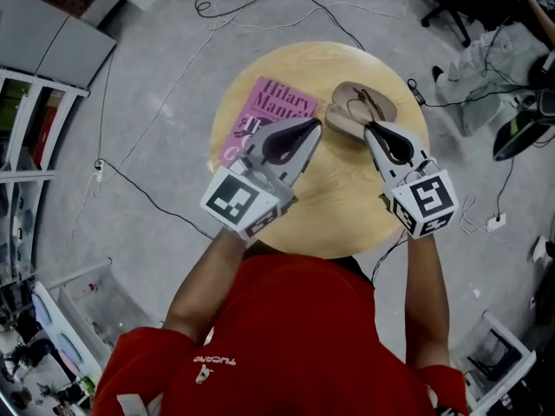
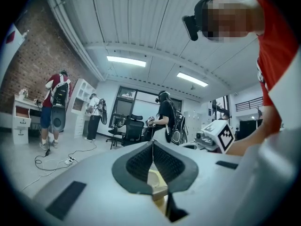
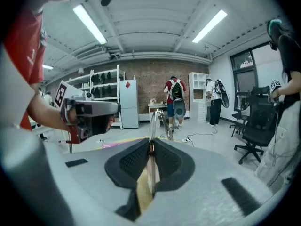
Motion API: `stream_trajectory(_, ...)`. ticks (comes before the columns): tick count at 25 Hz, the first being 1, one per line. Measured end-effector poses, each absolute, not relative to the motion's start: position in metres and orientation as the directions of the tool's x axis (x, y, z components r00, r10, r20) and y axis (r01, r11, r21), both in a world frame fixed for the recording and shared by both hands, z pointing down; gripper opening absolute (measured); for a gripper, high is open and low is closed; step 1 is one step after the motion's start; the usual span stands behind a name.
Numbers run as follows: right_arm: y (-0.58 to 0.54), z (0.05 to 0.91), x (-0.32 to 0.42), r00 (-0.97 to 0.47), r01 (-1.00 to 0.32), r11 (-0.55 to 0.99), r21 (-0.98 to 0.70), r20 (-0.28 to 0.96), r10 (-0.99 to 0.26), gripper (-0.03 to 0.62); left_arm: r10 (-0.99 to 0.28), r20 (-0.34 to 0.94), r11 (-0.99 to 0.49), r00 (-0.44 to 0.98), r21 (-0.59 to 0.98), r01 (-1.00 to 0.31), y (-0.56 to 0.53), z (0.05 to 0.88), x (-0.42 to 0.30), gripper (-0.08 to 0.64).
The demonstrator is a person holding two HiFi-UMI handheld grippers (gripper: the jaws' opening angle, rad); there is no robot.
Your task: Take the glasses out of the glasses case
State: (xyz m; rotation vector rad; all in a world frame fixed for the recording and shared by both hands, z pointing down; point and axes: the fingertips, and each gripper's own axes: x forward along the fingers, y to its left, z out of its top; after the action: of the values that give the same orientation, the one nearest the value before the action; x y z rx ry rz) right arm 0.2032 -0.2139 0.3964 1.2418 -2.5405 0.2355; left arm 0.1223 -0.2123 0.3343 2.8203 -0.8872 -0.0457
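Grey floor fills the head view, with black and white cables trailing across its top. At the centre stands a round wooden table. A person in a red shirt takes up the bottom of the frame, both forearms reaching up toward the table.

A pink book lies flat on the upper left part of the table. Just to its right, on the upper right part, a tan case lies open with its two halves spread apart.

The left gripper hangs over the book's right edge, its tips close to the case. In the left gripper view its jaws are pressed together with nothing between the pads, and only pale wood shows through the gap below them.

The right gripper has its tips at the lower edge of the case in the head view. In the right gripper view its jaws stand at a narrow gap, clamped on the glasses. A thin metal frame part runs between the pads and sticks out past the tips, against a brick wall and shelves in the background. The head view shows thin dark lines above the case at the jaw tips, and whether the glasses are fully clear of the case cannot be told
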Motion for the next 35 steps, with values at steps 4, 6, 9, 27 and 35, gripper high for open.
stream_trajectory(4,-0.189,0.372,0.198,-0.577,-0.812,0.578,-0.083,0.266,-0.773,0.032,-0.559,-0.004,-0.818,0.829,0.167,-0.551,-0.202,0.319,0.123,0.011)
stream_trajectory(6,-0.18,0.361,0.197,-0.57,-0.821,0.558,-0.118,0.228,-0.789,0.033,-0.553,-0.015,-0.824,0.833,0.162,-0.544,-0.197,0.312,0.124,0.01)
stream_trajectory(9,-0.167,0.343,0.198,-0.562,-0.826,0.538,-0.168,0.17,-0.81,0.032,-0.546,-0.035,-0.83,0.837,0.159,-0.534,-0.188,0.301,0.124,0.009)
stream_trajectory(27,-0.12,0.31,0.191,-0.58,-0.79,0.553,-0.264,0.033,-0.814,0.031,-0.517,-0.125,-0.855,0.847,0.116,-0.505,-0.156,0.257,0.127,0.01)
stream_trajectory(35,-0.124,0.315,0.197,-0.572,-0.797,0.543,-0.265,0.039,-0.82,0.031,-0.514,-0.122,-0.857,0.849,0.125,-0.5,-0.16,0.26,0.132,0.01)
